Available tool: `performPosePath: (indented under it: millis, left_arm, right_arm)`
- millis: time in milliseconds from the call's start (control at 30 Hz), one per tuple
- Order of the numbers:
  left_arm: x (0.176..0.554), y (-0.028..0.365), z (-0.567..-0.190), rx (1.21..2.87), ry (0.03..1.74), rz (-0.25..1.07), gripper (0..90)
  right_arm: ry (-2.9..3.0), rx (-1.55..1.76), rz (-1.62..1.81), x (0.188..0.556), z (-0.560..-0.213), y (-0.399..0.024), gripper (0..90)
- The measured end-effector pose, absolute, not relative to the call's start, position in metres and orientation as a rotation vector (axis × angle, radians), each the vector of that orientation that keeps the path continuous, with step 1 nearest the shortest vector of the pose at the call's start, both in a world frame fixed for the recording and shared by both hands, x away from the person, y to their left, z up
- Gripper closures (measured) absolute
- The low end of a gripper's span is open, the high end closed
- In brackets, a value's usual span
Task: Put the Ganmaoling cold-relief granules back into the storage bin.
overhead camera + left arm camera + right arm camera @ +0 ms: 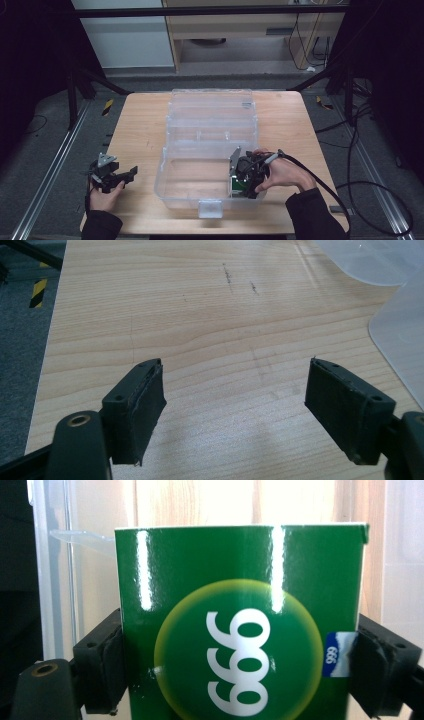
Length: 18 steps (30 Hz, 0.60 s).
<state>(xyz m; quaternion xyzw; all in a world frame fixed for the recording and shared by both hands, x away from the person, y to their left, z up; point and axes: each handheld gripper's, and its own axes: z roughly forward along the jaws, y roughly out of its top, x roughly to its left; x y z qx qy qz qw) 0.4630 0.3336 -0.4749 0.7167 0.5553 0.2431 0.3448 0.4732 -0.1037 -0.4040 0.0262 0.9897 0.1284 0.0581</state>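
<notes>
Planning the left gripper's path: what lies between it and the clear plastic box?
Bare wooden table, seen in the high view, separates the left gripper from the clear plastic box.

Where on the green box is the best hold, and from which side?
Across its two narrow side faces, coming along its long axis, as the right gripper does now: the green box is flat-sided and glossy, and both pads sit square on opposite edges inside the clear plastic bin.

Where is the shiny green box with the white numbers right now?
The glossy green cardboard box sits clamped between the right gripper jaws, inside the clear plastic bin, at its near right corner in the high view.
</notes>
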Motion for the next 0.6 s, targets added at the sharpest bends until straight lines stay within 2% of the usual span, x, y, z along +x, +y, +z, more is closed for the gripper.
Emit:
performPosePath:
  millis: [600]
  left_arm:
    - [0.462,0.334,-0.474,1.855,1.44,0.63,22.9]
  right_arm:
    - [2.869,0.206,0.672,0.463,-0.362,-0.131,16.5]
